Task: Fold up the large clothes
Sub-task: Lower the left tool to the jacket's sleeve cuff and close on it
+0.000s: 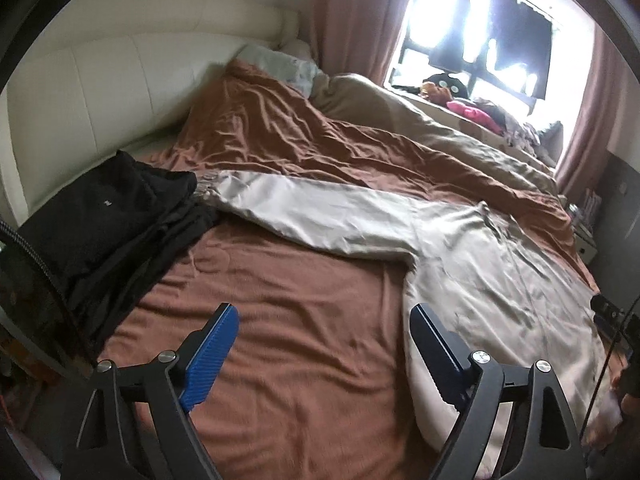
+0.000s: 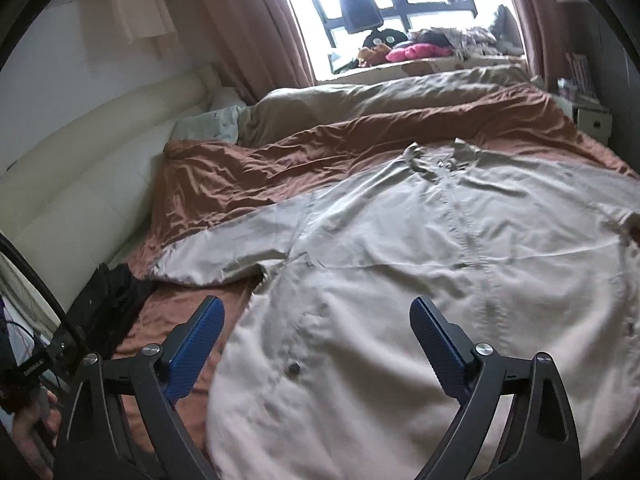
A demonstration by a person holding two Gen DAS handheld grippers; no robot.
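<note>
Flat on bed, beige shirt [image 2: 440, 248] beneath wide-apart right gripper [image 2: 316, 344]

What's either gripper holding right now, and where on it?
Nothing. Left gripper and right gripper are both open above the beige shirt, pads clear of the fabric.

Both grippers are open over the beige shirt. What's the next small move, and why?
Probably lower the left gripper to the beige shirt side edge and pinch it. The shirt lies spread flat, sleeve stretched out, nothing held.
</note>
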